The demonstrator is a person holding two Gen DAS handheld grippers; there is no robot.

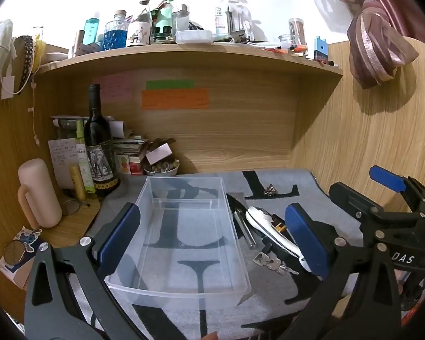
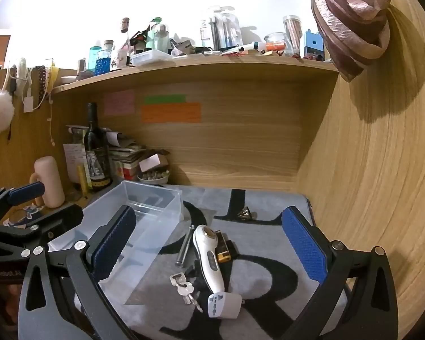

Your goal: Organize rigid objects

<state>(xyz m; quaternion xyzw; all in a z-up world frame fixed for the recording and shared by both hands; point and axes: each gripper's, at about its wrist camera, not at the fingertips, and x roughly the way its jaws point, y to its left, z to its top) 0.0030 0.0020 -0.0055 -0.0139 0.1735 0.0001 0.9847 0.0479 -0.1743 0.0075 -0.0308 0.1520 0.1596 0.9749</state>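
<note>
Two grippers were held wide apart above a grey mat (image 2: 257, 266) patterned with black letters, neither one gripping anything. The left gripper (image 1: 212, 243) was poised over a clear plastic bin (image 1: 184, 243), its blue pads straddling the container's sides; the right gripper (image 2: 209, 249) was spread above a cluster of small objects just beside the bin's right wall.

Chief among these was a white handheld device (image 2: 208, 257), laid flat with its long axis running roughly front to back – its rounded metal-faced head pointed away toward the wooden back panel (image 2: 235, 147), its handle end toward the camera. A silver metal cylinder (image 2: 184, 248) was seen just to its left, aligned almost parallel and tipped slightly toward the bin. A small black-and-yellow object (image 2: 222, 250) was tucked against the device's right side; what it was could not be told. A bunch of keys (image 2: 182, 283) was spread near the handle end, and a white plug adapter (image 2: 223, 303) was lying just beyond it, nearest the camera. Farther back on the mat, well apart from the rest, a small metallic item (image 2: 245, 213) was visible.

A dark wine bottle (image 1: 97, 144) was left standing upright to the bin's rear left – beside a pale pink jug (image 1: 38, 192).
</note>
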